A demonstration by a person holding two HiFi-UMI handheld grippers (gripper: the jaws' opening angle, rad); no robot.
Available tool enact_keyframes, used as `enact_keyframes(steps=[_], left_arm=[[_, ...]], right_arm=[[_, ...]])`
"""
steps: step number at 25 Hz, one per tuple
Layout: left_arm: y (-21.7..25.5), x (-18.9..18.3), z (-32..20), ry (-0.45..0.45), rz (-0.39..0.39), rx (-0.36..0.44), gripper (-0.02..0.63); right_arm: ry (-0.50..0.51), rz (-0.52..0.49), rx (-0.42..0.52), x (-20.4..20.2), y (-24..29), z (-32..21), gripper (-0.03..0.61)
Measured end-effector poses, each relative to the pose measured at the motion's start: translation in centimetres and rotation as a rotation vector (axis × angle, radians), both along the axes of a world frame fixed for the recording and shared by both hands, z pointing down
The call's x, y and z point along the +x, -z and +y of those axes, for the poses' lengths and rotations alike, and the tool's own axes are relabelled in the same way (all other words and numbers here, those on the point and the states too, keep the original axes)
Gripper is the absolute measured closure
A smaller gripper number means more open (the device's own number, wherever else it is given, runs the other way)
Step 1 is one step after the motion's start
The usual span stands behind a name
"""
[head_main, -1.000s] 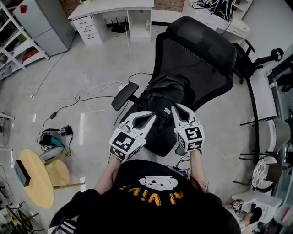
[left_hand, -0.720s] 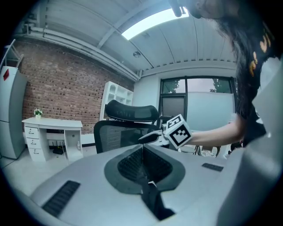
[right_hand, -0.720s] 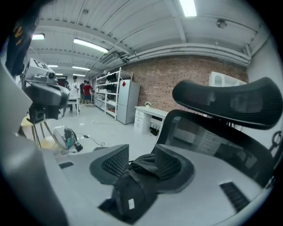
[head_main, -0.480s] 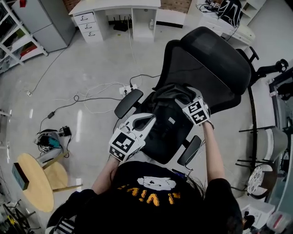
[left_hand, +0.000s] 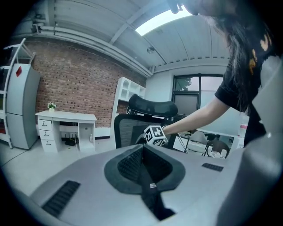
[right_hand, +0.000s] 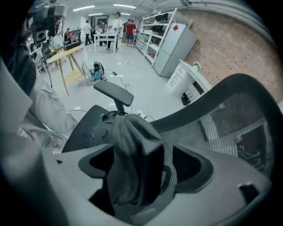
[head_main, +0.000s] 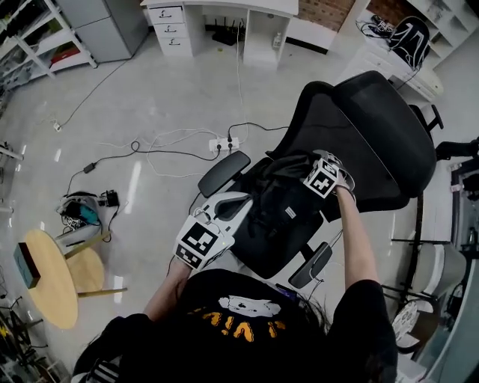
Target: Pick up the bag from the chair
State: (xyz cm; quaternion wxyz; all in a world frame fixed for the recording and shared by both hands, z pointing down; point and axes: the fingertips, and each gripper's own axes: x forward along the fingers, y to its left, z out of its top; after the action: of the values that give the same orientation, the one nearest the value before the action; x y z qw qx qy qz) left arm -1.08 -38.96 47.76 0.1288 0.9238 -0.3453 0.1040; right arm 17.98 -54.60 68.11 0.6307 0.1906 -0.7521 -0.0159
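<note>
A black bag (head_main: 278, 203) lies on the seat of a black office chair (head_main: 374, 142). My right gripper (head_main: 308, 166) is at the bag's top end, close to the backrest. In the right gripper view its jaws are shut on a bunched fold of the bag's fabric (right_hand: 132, 150), which stands up between them. My left gripper (head_main: 241, 202) hovers at the seat's front left edge, beside the bag and apart from it. The left gripper (left_hand: 143, 150) is shut with nothing in it, and it looks toward the right gripper's marker cube (left_hand: 154, 134).
The chair's armrests (head_main: 223, 173) flank the seat. Cables and a power strip (head_main: 224, 142) lie on the floor behind the chair. A round wooden table (head_main: 49, 280) stands at the left, a white desk (head_main: 224, 11) at the back, and another black bag (head_main: 412, 31) on a shelf at the top right.
My right gripper has moved from the seat's front up to the bag's top by the backrest and closed on its fabric. The left gripper stayed near the seat's front left.
</note>
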Motion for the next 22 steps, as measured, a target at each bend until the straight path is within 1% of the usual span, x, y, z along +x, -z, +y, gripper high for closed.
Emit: enact_keyframes(steps=[6, 8, 10, 12, 15, 17, 18, 22], left_arm=[[-1.0, -1.3, -1.0, 0.047, -0.005, -0.012, 0.604], [-1.3, -1.3, -1.2, 0.05, -0.009, -0.017, 0.604], [-1.3, -1.2, -1.5, 0.05, -0.006, -0.017, 0.604], [-1.1, -1.1, -1.8, 0.048, -0.002, -0.019, 0.605], [-1.6, -1.0, -1.9, 0.047, -0.008, -0.027, 0.605], [-1.6, -0.7, -2.0, 0.042, -0.007, -0.025, 0.604], [-1.6, -0.5, -2.1, 0.039, -0.007, -0.026, 0.604], [-1.8, 0.2, -2.1, 0.026, -0.01, -0.034, 0.605]], right_arm=[[-0.055, 0.007, -0.102, 0.3, -3.5, -0.4, 0.166], [-0.062, 0.018, -0.117, 0.6, -4.4, -0.2, 0.161], [-0.08, 0.012, -0.091, 0.6, -5.0, -0.4, 0.161], [-0.095, 0.009, -0.044, 0.3, -5.3, -0.8, 0.163], [-0.1, 0.068, 0.06, 0.5, -6.1, -0.9, 0.167], [-0.108, 0.101, 0.119, 0.6, -6.5, -0.6, 0.245], [-0.113, 0.107, 0.136, 0.5, -6.4, -0.4, 0.271], [-0.1, 0.098, 0.164, 0.1, -5.5, 1.3, 0.333]])
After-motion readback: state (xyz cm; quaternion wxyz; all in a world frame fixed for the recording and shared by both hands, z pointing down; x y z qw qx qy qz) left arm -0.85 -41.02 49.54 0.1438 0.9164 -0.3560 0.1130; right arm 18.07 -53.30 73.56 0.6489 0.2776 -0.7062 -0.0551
